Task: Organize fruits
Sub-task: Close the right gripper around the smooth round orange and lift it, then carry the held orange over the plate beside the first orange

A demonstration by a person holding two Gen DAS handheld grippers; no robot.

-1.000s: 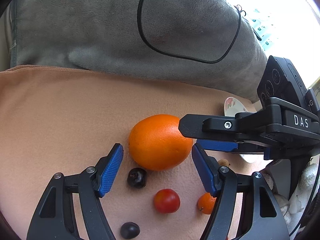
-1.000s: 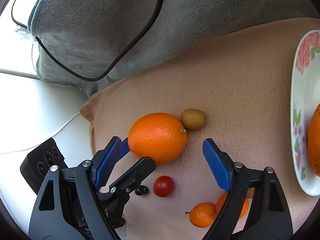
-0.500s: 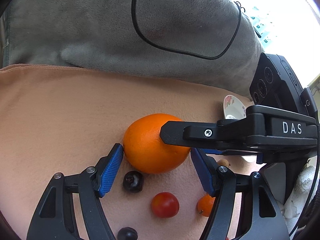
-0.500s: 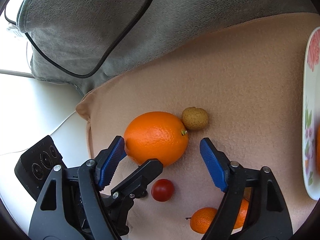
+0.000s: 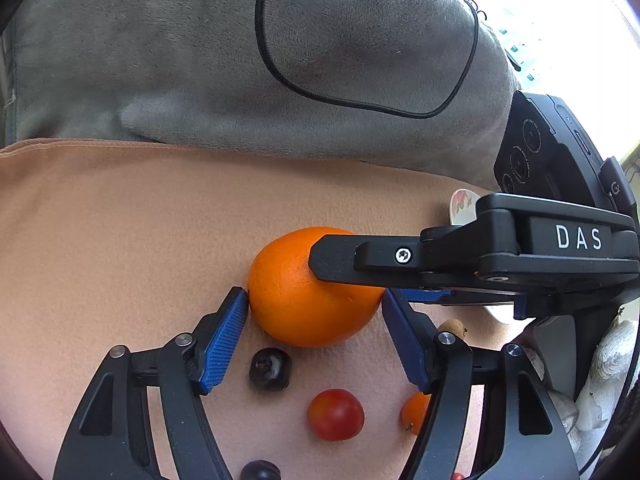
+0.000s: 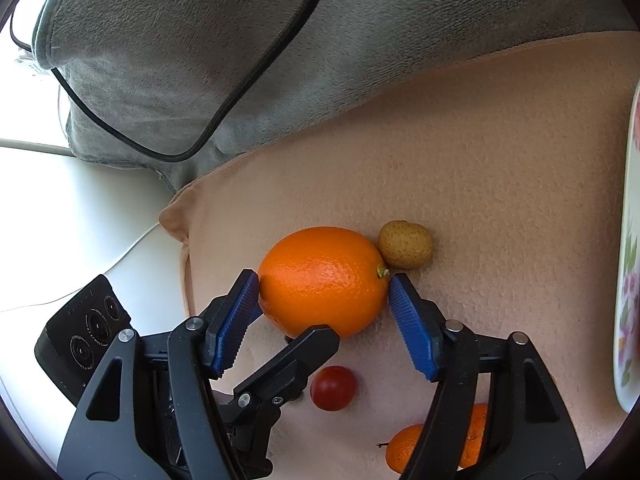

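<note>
1. Your right gripper (image 6: pixel 324 294) has narrowed its jaws onto the orange (image 6: pixel 323 280) since a second ago.
2. Your left gripper (image 5: pixel 314 312) has moved in, jaws now flanking the orange (image 5: pixel 308 292), which rests on the peach cloth (image 5: pixel 120 220).

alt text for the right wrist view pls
The right gripper has its blue pads against both ends of a large orange on a peach cloth. A small tan fruit touches the orange; a cherry tomato lies nearer the camera.
</note>
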